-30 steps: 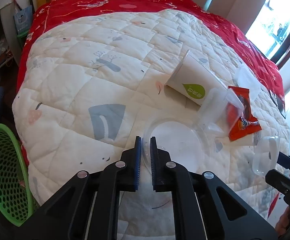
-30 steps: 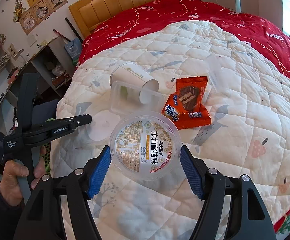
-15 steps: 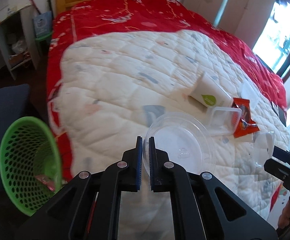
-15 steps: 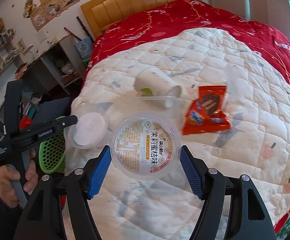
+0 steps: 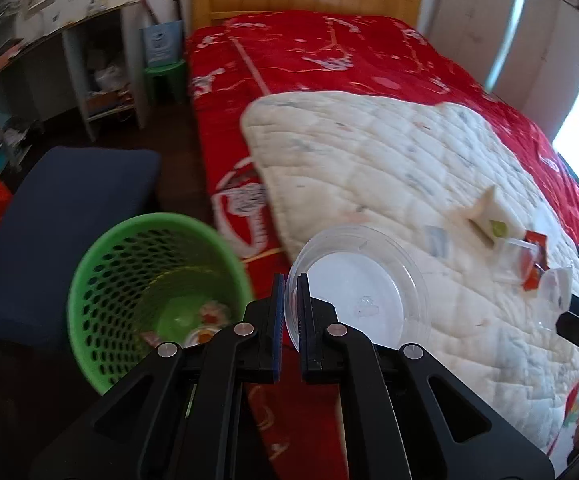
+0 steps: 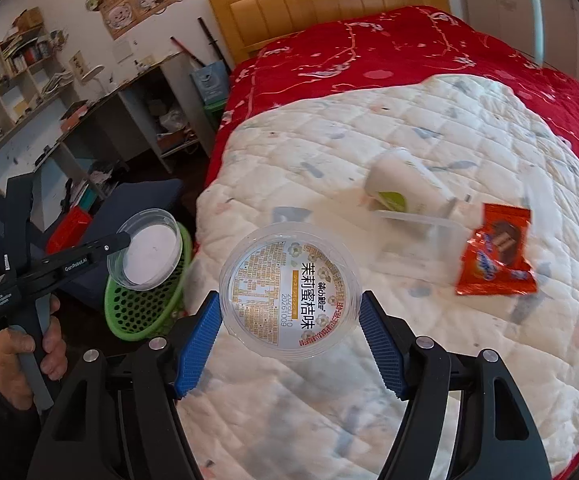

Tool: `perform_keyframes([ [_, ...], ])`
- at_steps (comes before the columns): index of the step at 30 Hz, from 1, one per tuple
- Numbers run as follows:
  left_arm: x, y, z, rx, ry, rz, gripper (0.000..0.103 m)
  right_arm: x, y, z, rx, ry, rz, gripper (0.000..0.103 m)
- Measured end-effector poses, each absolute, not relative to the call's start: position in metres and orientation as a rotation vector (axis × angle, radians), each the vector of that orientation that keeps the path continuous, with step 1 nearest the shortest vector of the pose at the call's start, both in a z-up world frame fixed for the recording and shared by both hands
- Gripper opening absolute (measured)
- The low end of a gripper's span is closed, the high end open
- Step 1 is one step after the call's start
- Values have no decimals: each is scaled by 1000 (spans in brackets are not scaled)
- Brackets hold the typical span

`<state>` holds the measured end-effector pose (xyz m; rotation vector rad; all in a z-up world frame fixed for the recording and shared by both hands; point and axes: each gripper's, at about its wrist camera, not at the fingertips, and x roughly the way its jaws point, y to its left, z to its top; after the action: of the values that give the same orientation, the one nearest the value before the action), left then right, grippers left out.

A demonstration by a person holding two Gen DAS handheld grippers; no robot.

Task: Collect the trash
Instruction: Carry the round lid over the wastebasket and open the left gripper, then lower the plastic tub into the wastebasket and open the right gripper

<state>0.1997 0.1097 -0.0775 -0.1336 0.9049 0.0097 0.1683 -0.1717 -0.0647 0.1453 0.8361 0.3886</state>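
Note:
My left gripper (image 5: 288, 290) is shut on the rim of a clear plastic lid (image 5: 363, 294) and holds it in the air beside the bed edge, just right of the green mesh waste basket (image 5: 129, 272). In the right wrist view the left gripper (image 6: 123, 243) holds that lid (image 6: 147, 254) above the basket (image 6: 149, 312). My right gripper (image 6: 289, 300) is shut on a clear plastic cup with a printed label (image 6: 289, 292), held above the white quilt (image 6: 429, 360). A white paper cup (image 6: 403, 192), a clear box (image 6: 421, 236) and an orange snack wrapper (image 6: 497, 256) lie on the quilt.
The basket (image 5: 101, 308) stands on the floor left of the bed and holds some wrappers. A dark blue chair (image 5: 69, 208) is behind it. Shelves and a desk (image 6: 69, 128) line the left wall. The red bedspread (image 5: 329, 64) runs to a wooden headboard.
My left gripper has swung left off the bed with the lid, bringing the green basket into full view. My right gripper has also turned left, still holding the cup.

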Motion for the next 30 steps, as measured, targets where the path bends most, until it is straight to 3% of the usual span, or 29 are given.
perform_keyframes([
  [15,198,199,-98,-160,941,196,6,181,-99,-56,78,842,484,67],
  [23,201,230,-113,-184,972,244,12,188,-69,-59,51,858,521,67],
  [24,201,232,-115,-191,978,244,14,189,-66,-60,48,859,524,67],
  [28,195,240,-118,-210,972,258,40,190,-55,-62,39,866,539,67],
  [30,193,242,-118,-216,970,260,41,190,-50,-62,34,867,546,67],
])
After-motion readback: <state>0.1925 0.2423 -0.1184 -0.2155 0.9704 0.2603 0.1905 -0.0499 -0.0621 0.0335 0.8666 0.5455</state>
